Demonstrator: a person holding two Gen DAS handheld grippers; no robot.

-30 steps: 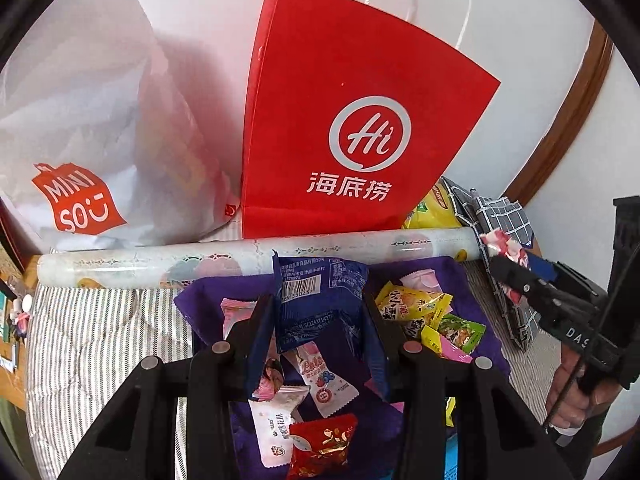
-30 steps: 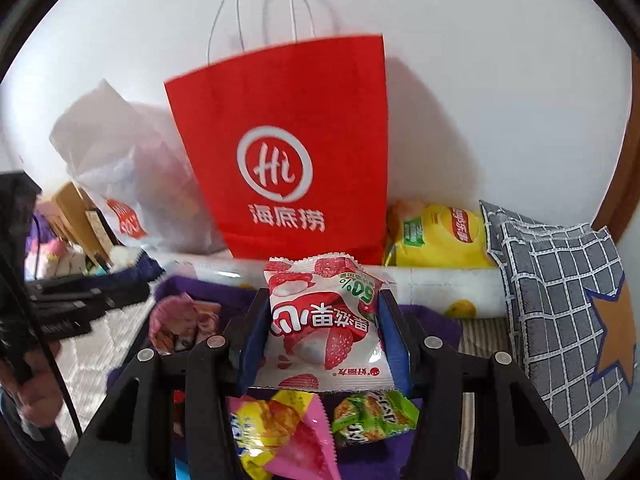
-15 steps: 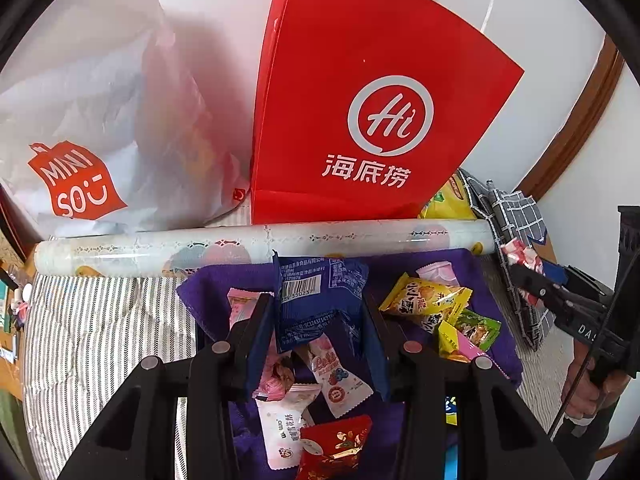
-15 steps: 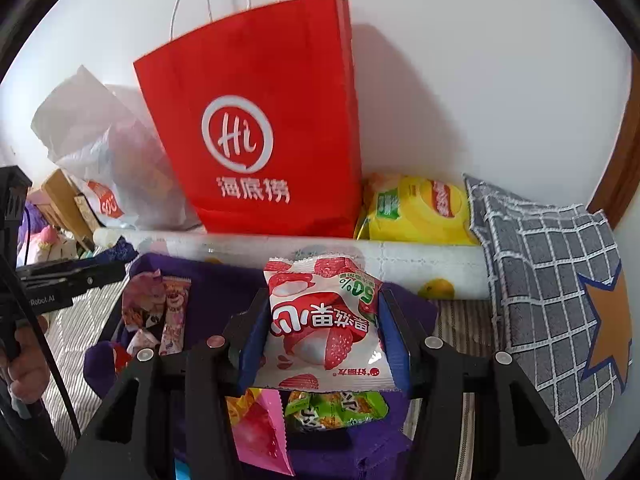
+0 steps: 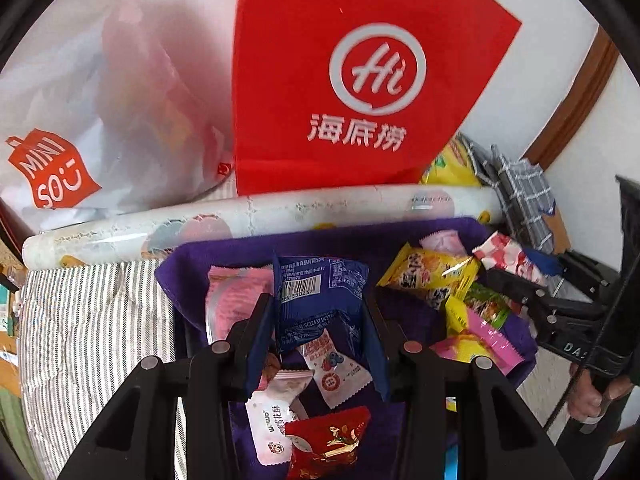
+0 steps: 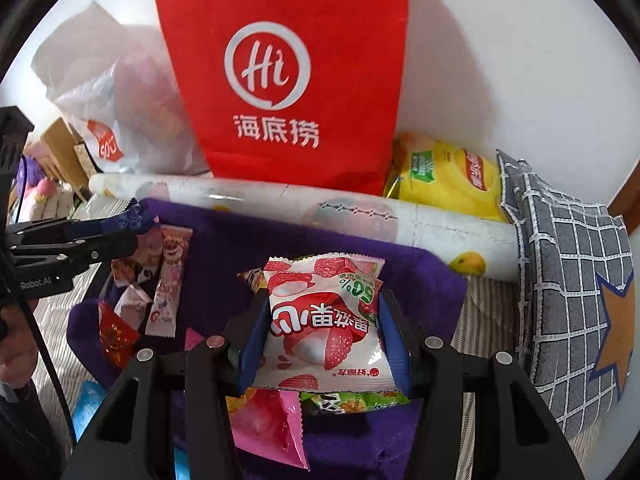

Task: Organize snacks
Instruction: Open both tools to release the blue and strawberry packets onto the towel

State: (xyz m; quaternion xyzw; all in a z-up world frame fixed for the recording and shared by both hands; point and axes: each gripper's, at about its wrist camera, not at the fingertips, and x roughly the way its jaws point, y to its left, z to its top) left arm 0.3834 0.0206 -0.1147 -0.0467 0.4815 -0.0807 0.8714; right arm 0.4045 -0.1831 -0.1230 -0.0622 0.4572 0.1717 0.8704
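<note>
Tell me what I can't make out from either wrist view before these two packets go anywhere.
- Red paper bag: its opening is cut off by the top edge in both wrist views.
- White plastic bag: contents only a blur through the film.
- Blue packet in the left gripper: only its barcode side shows.
- Snacks under the strawberry packet held by the right gripper: mostly covered.

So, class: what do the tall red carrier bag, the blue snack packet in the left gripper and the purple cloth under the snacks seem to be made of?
Tall red carrier bag: probably matte paper; flat stiff panels, sharp creases.
Blue snack packet in the left gripper: glossy plastic film; crinkles, printed barcode.
Purple cloth: soft, fuzzy fabric, perhaps fleece; no shine.
</note>
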